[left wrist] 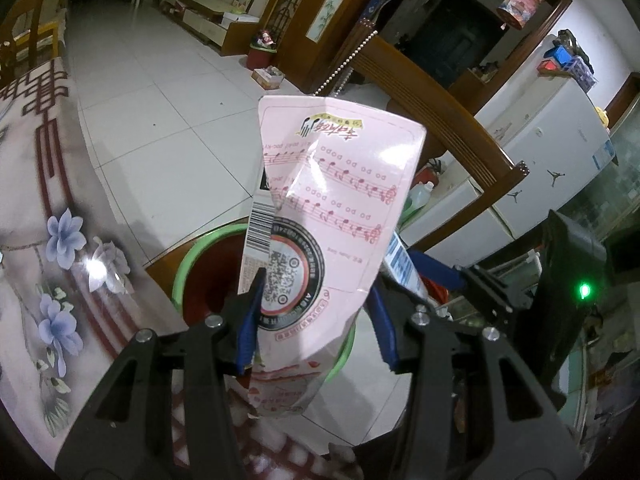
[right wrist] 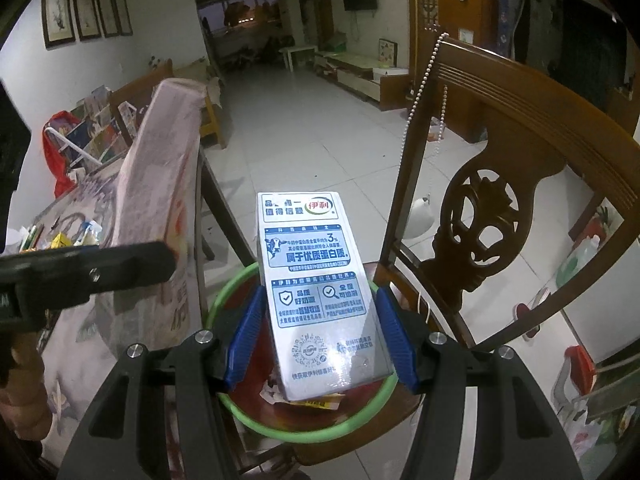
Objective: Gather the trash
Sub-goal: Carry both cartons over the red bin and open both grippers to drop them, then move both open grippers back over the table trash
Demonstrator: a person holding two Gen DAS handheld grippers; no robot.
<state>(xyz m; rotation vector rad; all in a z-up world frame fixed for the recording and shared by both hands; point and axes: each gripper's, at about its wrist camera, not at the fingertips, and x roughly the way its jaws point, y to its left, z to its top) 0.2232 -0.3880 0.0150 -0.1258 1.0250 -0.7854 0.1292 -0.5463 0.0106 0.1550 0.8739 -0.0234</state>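
My left gripper (left wrist: 316, 312) is shut on a crumpled pink snack bag (left wrist: 332, 216) with music notes and a QR code, held over a red bin with a green rim (left wrist: 188, 264). My right gripper (right wrist: 320, 328) is shut on a white and blue milk carton (right wrist: 316, 280), held upright above the same green-rimmed red bin (right wrist: 380, 404) that stands on a wooden chair. Some wrappers (right wrist: 316, 400) lie inside the bin under the carton. The pink bag (right wrist: 160, 184) and left gripper show at the left of the right wrist view; the right gripper and carton edge (left wrist: 404, 264) show at the right of the left wrist view.
A table with a floral cloth (left wrist: 52, 208) lies to the left, with small litter (right wrist: 60, 236) on it. A carved wooden chair back (right wrist: 488, 216) with a bead string rises right behind the bin. White tiled floor (left wrist: 160, 112) lies beyond. A fridge (left wrist: 560, 168) stands at the right.
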